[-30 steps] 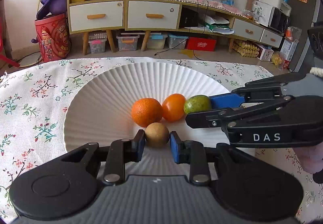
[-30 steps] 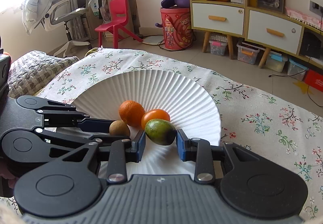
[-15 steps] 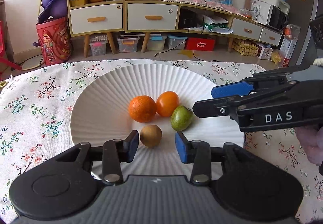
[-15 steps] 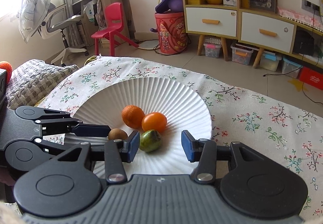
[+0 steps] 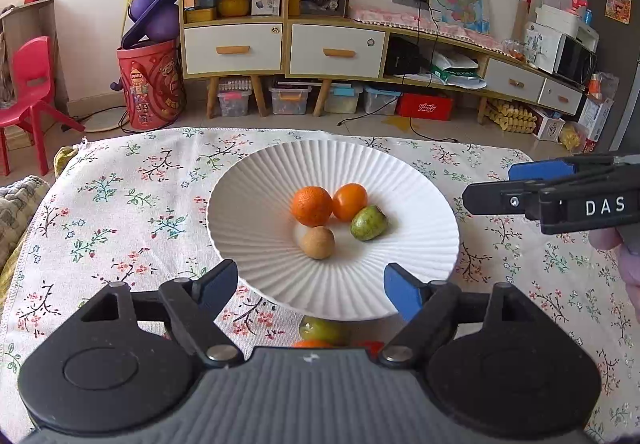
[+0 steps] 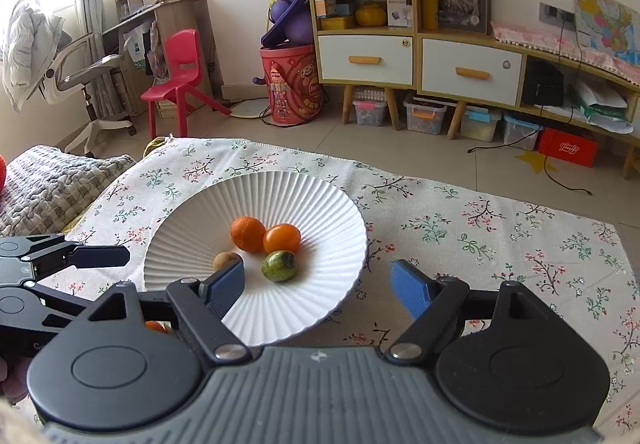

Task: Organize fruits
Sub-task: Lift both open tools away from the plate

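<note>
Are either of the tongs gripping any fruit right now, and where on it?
Nothing is held. Left tongs and right tongs are both open and empty; the four fruits lie loose in the white ribbed plate.

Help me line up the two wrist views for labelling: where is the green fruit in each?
Left wrist: the green fruit lies right of centre on the white plate, right of the brown fruit.
Right wrist: it lies near the plate's middle, nearest the camera, below the smooth orange fruit.
Shared landmark: the red barrel on the floor beyond the table.
</note>
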Tool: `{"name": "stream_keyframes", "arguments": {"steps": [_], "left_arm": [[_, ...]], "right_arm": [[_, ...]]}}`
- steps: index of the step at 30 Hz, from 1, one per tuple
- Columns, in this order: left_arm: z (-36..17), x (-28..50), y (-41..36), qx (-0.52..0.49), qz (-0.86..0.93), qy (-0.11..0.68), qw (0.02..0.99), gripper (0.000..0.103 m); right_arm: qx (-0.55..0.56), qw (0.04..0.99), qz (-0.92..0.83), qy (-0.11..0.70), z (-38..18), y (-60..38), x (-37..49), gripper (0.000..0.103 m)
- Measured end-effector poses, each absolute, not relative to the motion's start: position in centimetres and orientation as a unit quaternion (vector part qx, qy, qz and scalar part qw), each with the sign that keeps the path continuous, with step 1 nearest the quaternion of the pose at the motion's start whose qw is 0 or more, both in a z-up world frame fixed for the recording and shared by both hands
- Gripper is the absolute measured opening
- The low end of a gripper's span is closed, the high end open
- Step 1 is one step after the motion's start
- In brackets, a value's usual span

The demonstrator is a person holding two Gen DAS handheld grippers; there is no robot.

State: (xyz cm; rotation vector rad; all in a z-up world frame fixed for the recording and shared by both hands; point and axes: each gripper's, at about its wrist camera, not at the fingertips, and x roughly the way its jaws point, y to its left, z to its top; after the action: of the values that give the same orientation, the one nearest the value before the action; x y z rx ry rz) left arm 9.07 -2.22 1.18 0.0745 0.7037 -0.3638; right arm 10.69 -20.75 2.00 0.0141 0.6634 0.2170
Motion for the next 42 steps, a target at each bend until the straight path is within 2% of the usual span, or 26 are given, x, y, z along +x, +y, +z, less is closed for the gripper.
{"name": "stream_keyframes", "arguments": {"steps": [7,12,19,38,42], "left_arm": [[1.3,7.3,-1.2,0.028,-0.165,0.345,0.924,0.084],[1.0,6.4,-0.3,0.026,-0.152,0.344,0.926,0.092],[-0.2,5.6,1.0,0.021,-0.135,0.354,0.925,0.092],[-4.5,4.5,2.4,0.055,-0.107,0.390,0.913,0.092],[-4.7,4.5,2.3,0.060,-0.108,0.378,0.918,0.092]], "right_arm": [[0.006,0.942,0.088,0.323,2.1,-19.8,8.5,0.092],[0.011,0.941,0.082,0.327,1.6,-19.2,7.4,0.097],[0.013,0.944,0.065,0.324,0.2,-18.5,6.1,0.102],[-0.031,0.930,0.081,0.356,-3.8,-16.6,3.7,0.103],[-0.043,0.925,0.087,0.367,-4.8,-16.0,3.6,0.103]]}}
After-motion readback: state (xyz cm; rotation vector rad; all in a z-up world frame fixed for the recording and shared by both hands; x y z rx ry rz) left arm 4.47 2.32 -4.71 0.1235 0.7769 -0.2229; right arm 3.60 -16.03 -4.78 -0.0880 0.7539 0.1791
